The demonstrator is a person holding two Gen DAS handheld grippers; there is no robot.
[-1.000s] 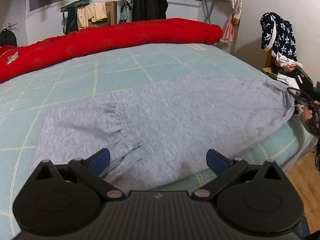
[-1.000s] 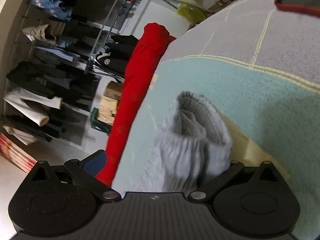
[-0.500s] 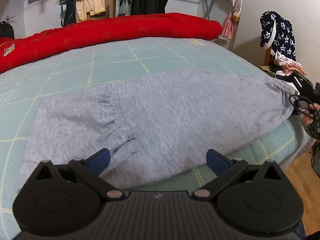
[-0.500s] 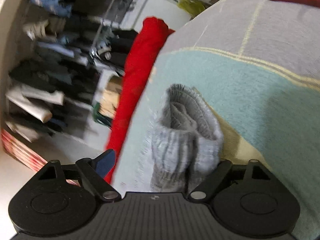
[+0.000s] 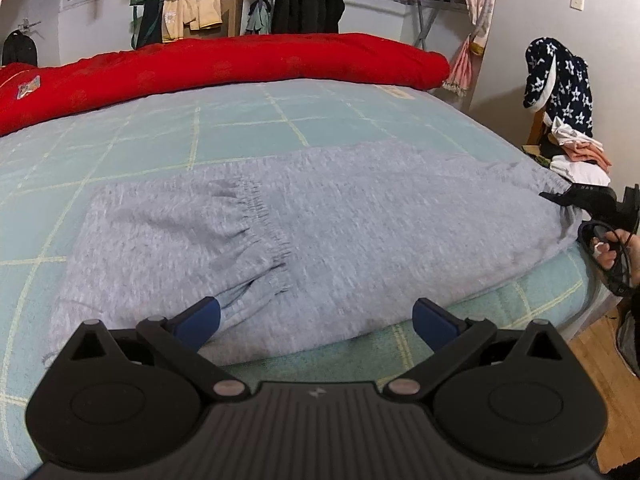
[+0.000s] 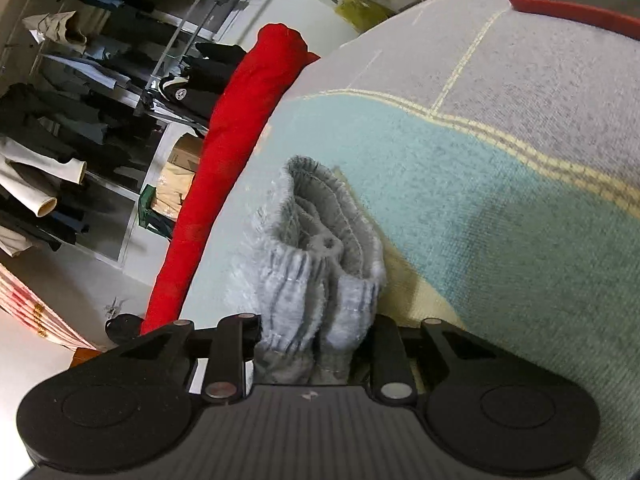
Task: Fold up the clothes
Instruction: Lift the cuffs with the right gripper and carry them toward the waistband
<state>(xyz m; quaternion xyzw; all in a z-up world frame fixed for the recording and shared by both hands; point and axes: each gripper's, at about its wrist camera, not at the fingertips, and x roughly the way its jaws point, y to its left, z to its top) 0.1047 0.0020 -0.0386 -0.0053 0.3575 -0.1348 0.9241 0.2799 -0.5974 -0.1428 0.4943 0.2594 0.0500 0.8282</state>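
Just now closing the right gripper [image 6: 316,344] on the grey trousers' [image 5: 320,240] gathered waistband [image 6: 320,280] (left gripper [image 5: 316,320] gaping wide, gripping nothing).

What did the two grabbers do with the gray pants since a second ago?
The right gripper has just been closing its jaws, which were wide open before; now they pinch the bunched end of the gray pants. The left gripper stayed open, low over the near edge of the pants, holding nothing. The pants stayed spread flat on the bed.
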